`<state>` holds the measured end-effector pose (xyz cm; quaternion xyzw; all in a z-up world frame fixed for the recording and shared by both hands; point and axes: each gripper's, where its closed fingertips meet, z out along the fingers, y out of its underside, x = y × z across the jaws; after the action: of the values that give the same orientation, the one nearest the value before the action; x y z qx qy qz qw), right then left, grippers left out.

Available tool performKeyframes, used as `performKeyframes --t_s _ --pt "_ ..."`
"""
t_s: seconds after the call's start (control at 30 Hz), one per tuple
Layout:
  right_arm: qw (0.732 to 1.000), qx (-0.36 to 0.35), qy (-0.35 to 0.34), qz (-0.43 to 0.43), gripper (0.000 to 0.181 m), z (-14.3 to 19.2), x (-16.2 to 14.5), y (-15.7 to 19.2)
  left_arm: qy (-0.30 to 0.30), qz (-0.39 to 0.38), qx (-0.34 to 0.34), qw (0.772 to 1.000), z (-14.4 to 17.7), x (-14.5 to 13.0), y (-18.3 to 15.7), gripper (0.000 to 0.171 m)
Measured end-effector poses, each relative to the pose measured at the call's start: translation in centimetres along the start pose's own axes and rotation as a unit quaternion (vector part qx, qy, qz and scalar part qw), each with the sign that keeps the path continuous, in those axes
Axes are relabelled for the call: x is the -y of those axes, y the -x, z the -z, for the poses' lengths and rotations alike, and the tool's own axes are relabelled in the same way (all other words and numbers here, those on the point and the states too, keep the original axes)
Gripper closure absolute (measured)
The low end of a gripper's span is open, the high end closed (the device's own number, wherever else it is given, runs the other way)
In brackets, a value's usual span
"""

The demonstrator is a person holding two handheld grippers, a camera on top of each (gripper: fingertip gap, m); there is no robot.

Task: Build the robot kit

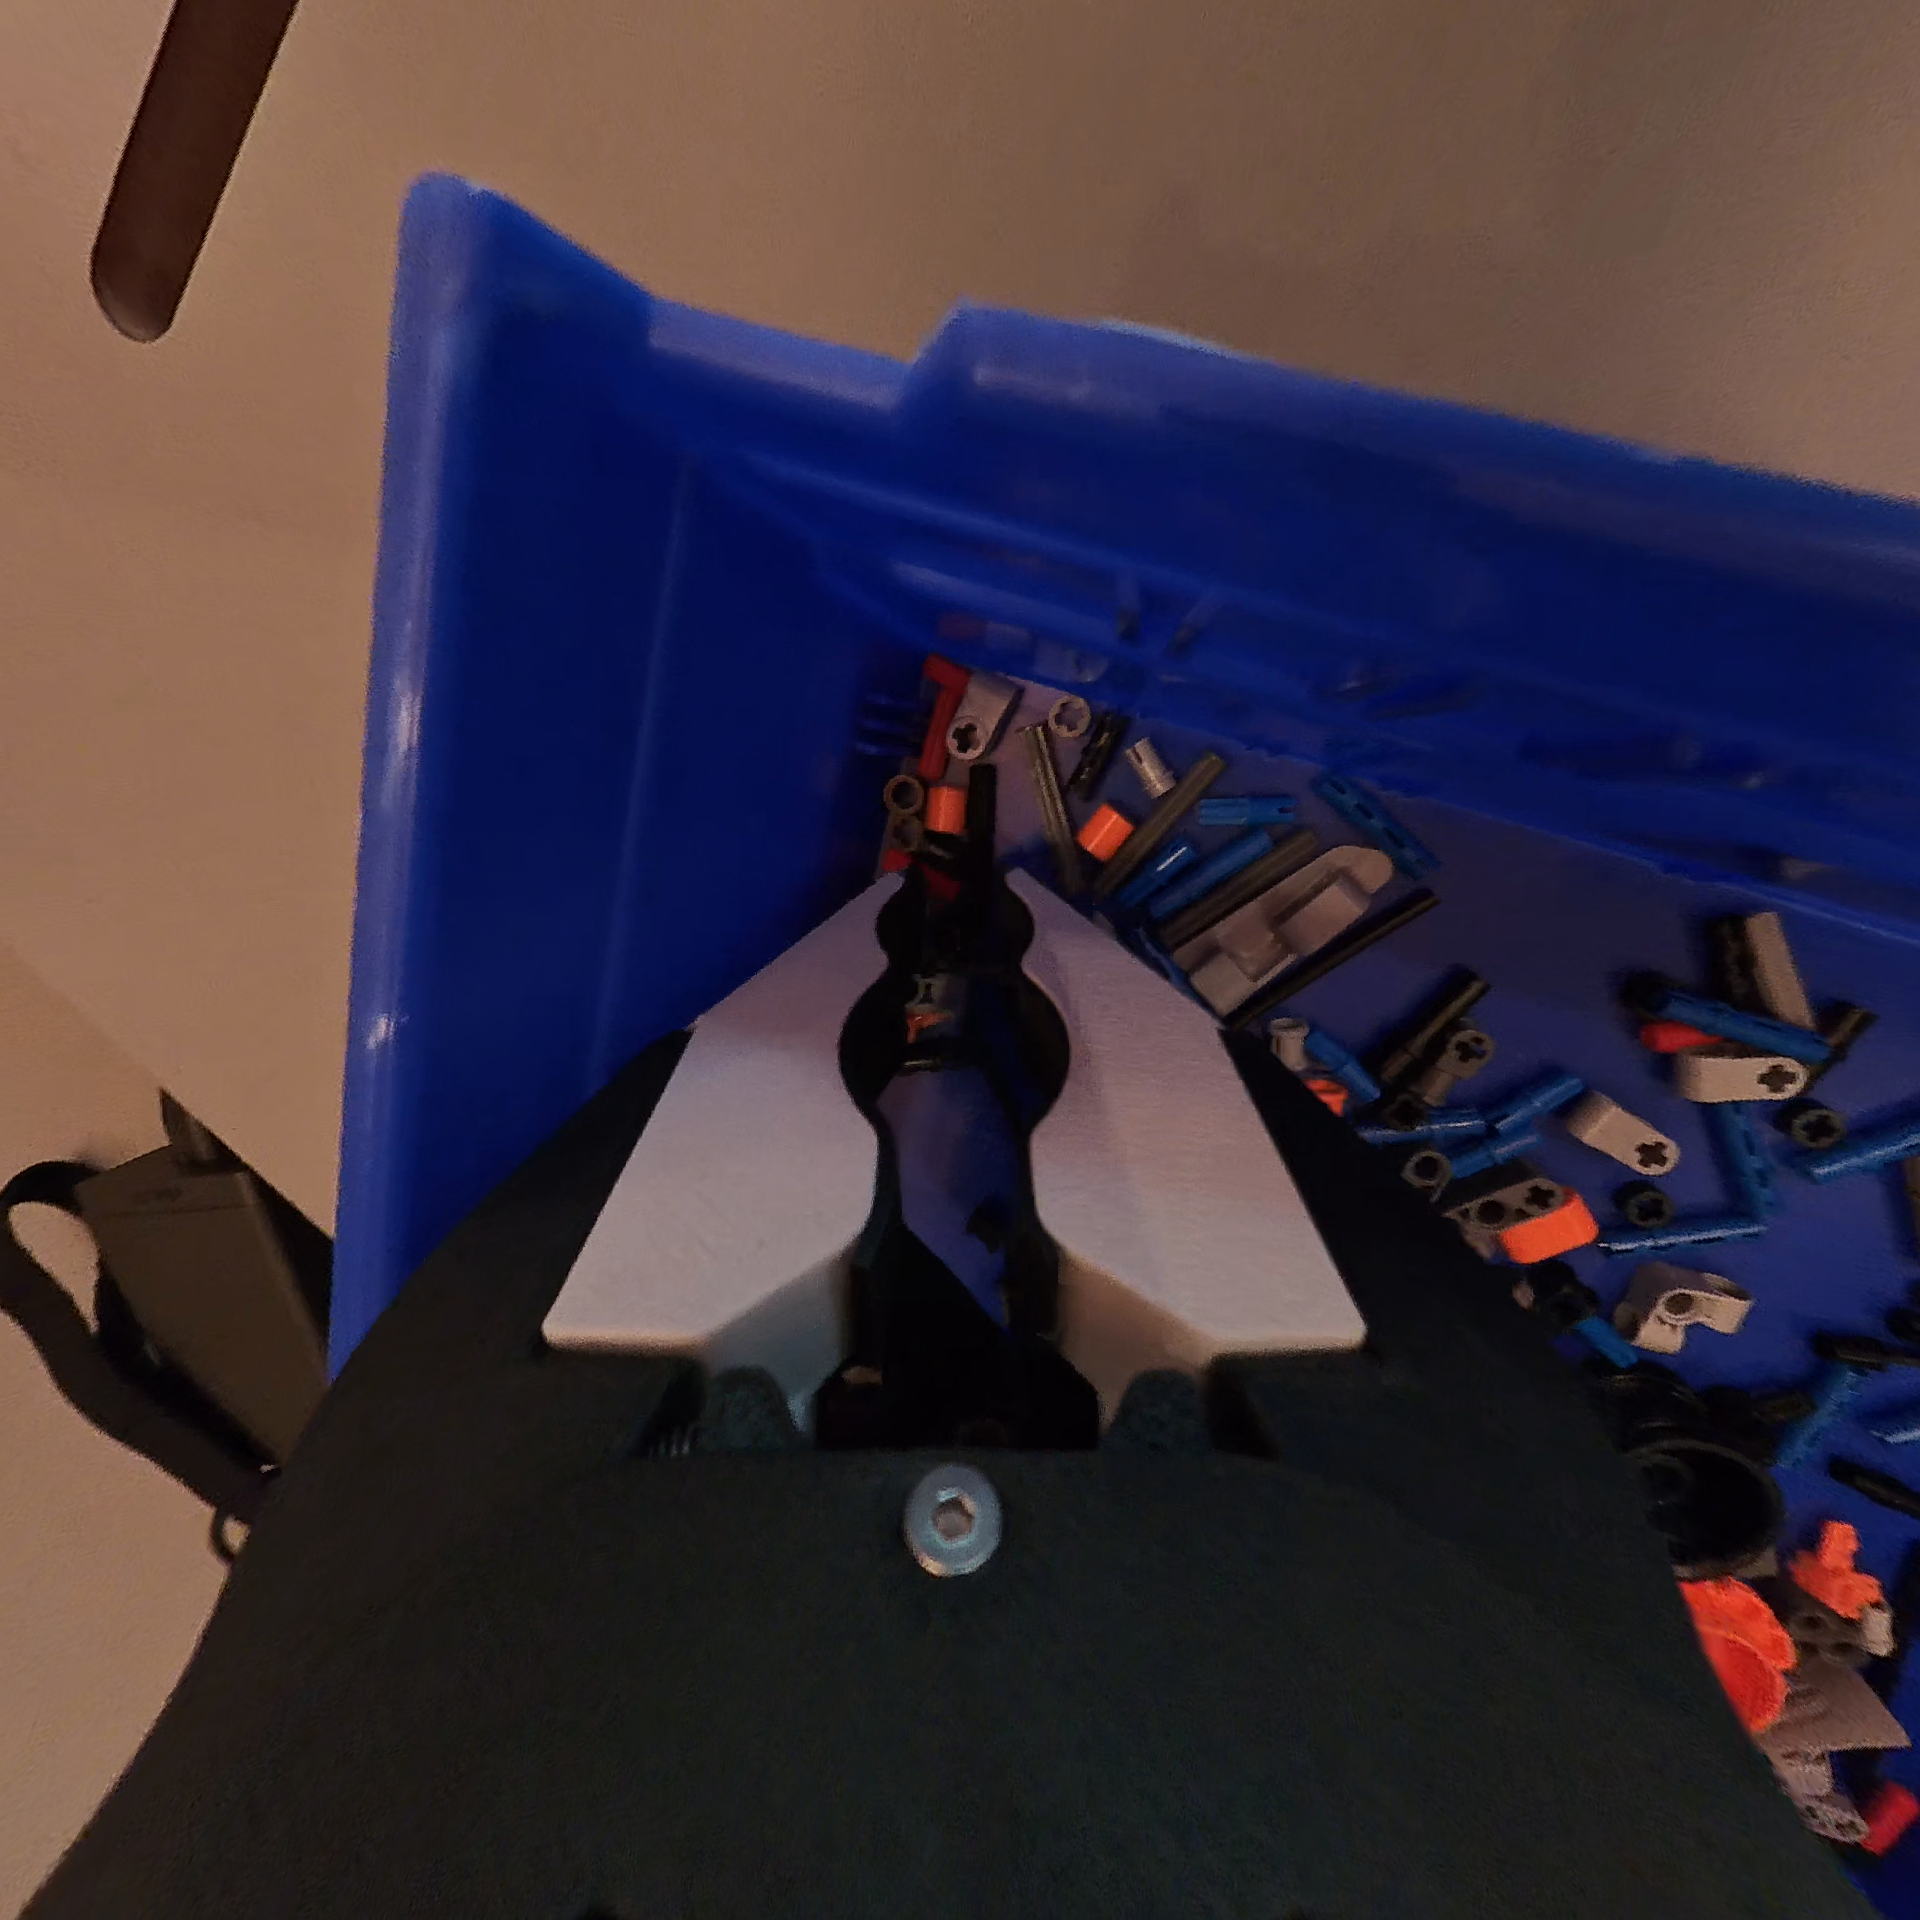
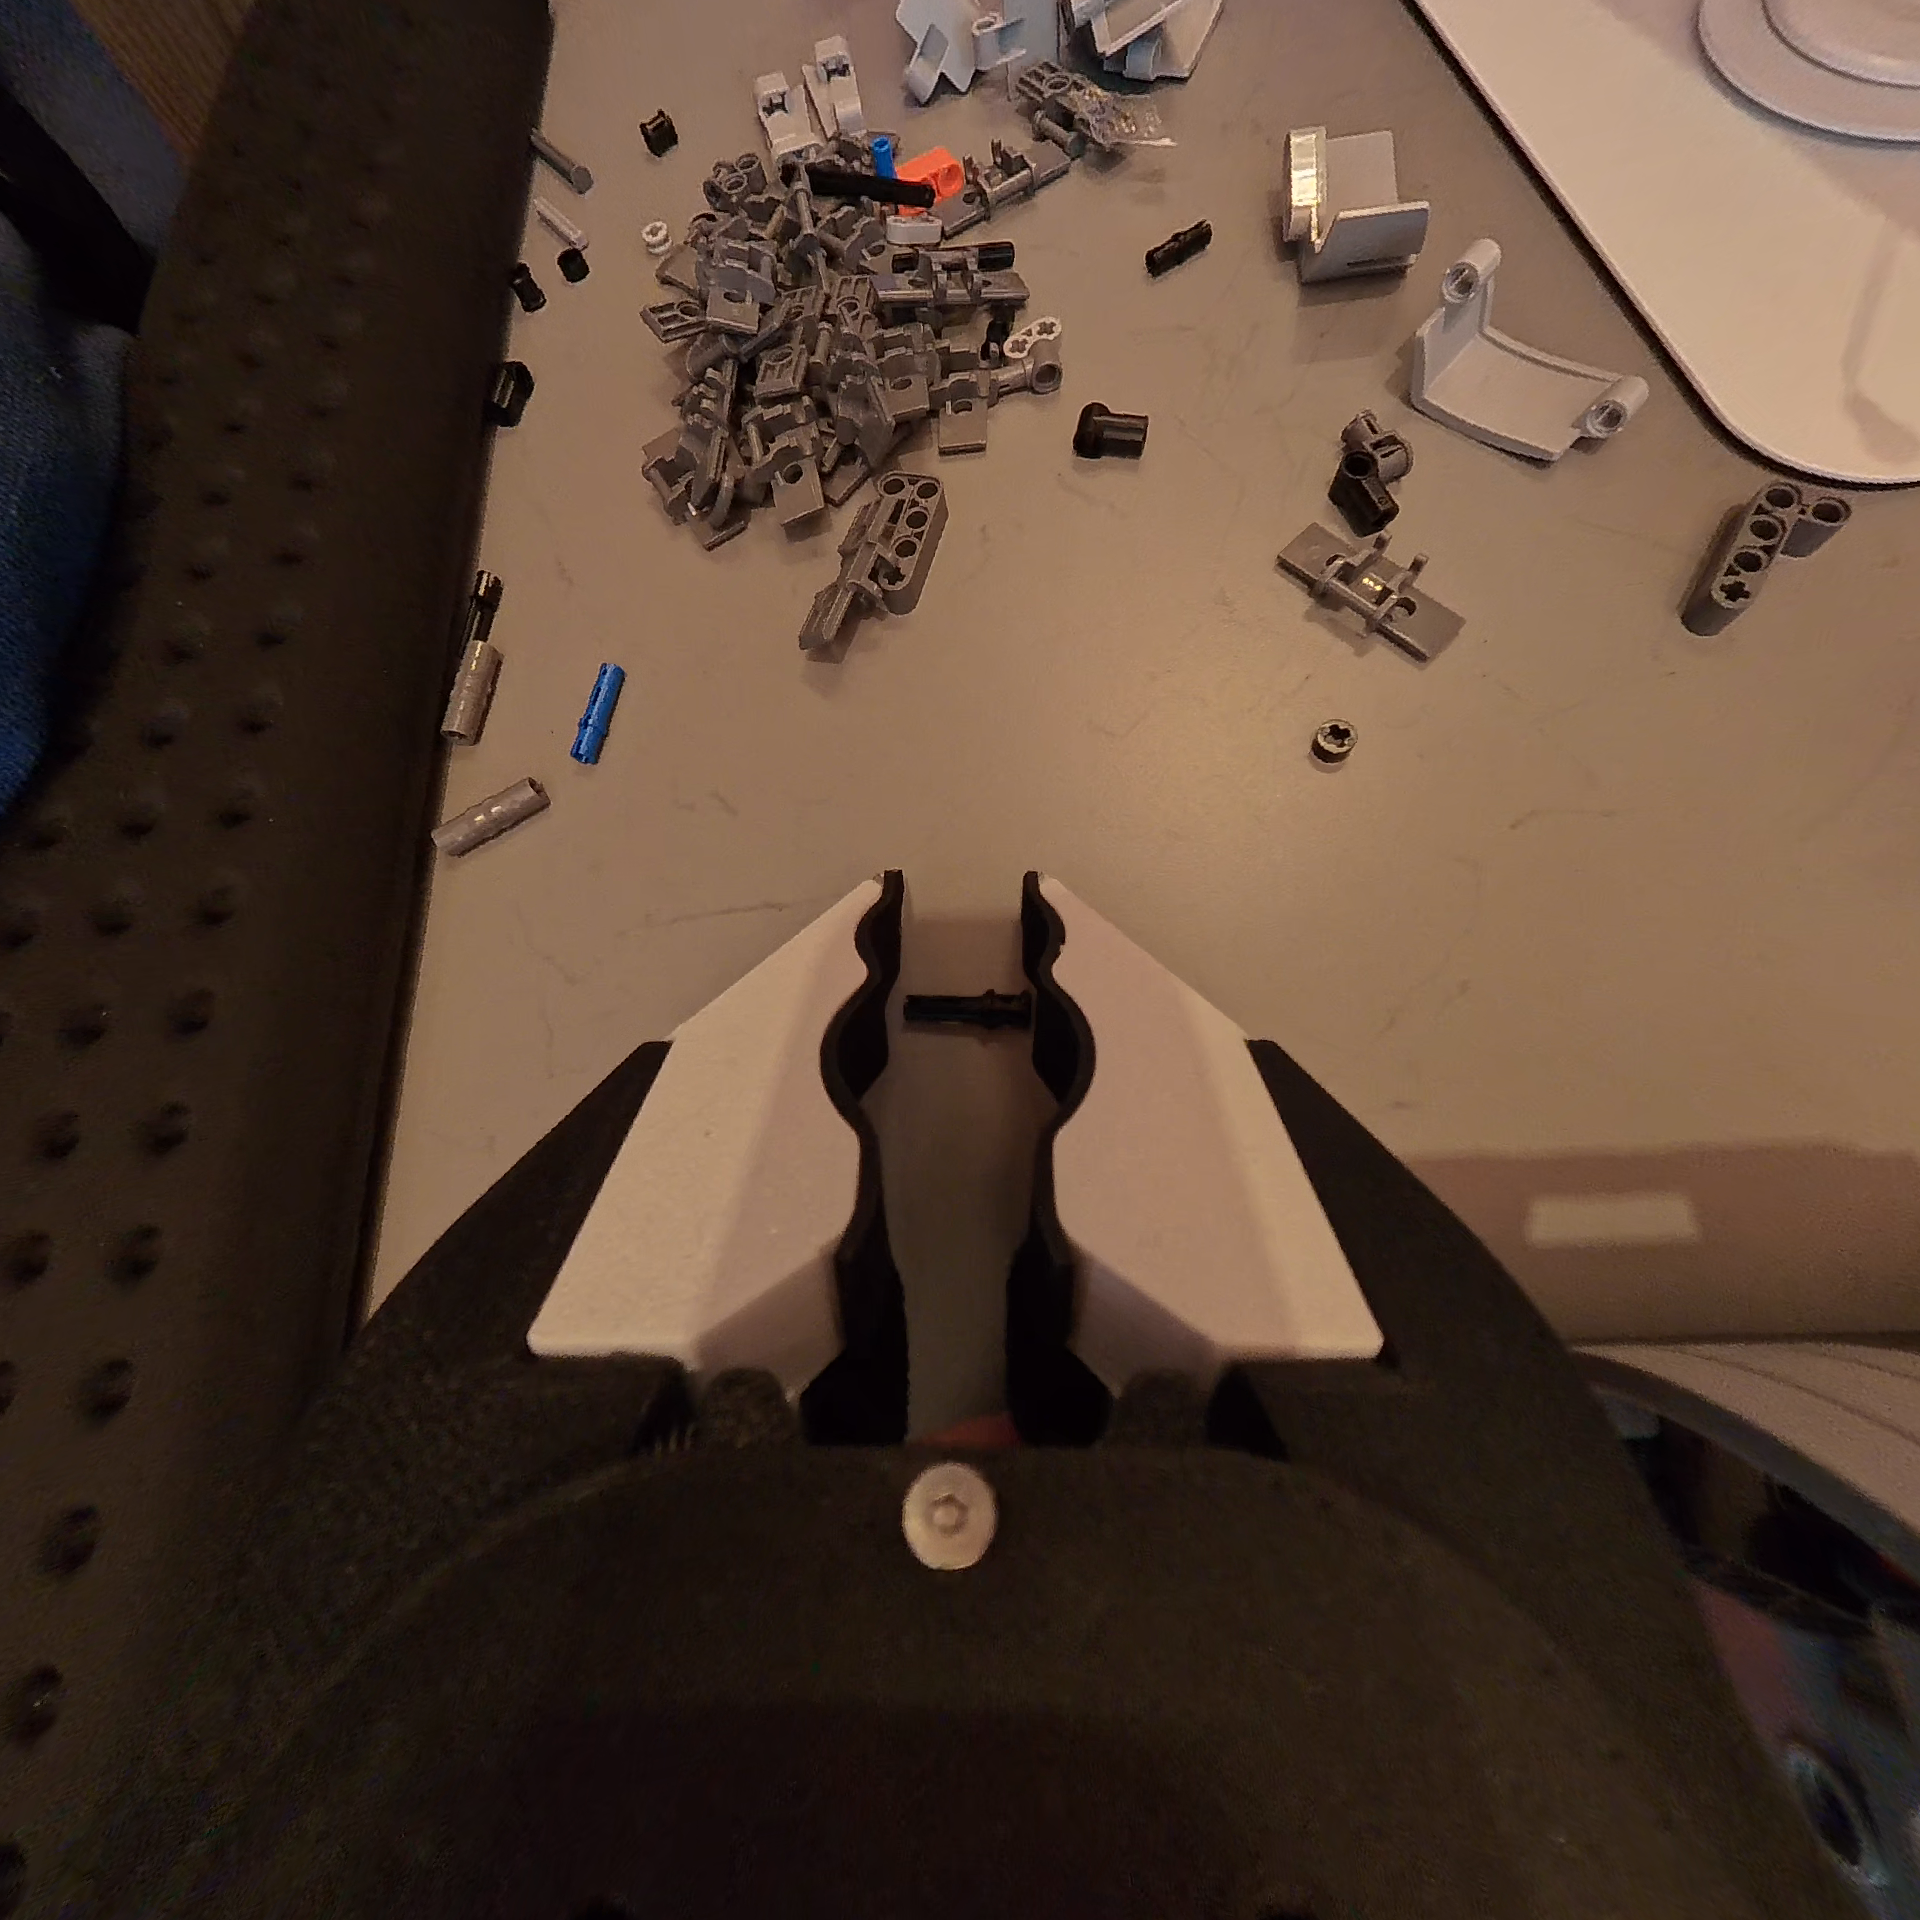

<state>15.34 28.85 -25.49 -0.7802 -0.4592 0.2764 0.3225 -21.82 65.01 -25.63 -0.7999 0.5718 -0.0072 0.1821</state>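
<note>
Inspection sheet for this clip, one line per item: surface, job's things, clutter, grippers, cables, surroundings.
Surface: grey-brown tabletop, faint scuff marks.
Job's things: blue bin holding mixed small building pieces; black pin lying on the table between the right fingers.
Clutter: grey parts pile, blue pin, stray connectors scattered about.
Grippers: left gripper in the bin's corner, nearly shut, grip unclear; right gripper open over the black pin.
Cables: black strap beside the bin; no cable seen.
Surroundings: black perforated panel, white object.
</note>
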Motion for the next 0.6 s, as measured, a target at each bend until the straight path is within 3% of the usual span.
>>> performKeyframes --t_s 0.2,0.37,0.47,0.6 --pt "1.000 0.000 0.000 0.001 0.160 0.0 0.0 0.0 -0.002 -0.005 0.007 1.000 0.7 -0.3 -0.3 0.169" --pt "1.000 0.002 0.000 0.002 0.160 0.0 0.0 0.1 -0.090 0.003 0.011 0.996 6.3 2.2 -2.0 0.169" --pt "1.000 0.002 0.000 0.001 0.160 0.0 0.0 0.1 -0.152 -0.025 0.014 0.988 11.3 4.6 -5.0 0.169" --pt "1.000 0.002 0.002 0.003 0.160 0.0 0.0 0.1 -0.193 -0.093 -0.018 0.977 15.3 7.5 -12.9 0.169"
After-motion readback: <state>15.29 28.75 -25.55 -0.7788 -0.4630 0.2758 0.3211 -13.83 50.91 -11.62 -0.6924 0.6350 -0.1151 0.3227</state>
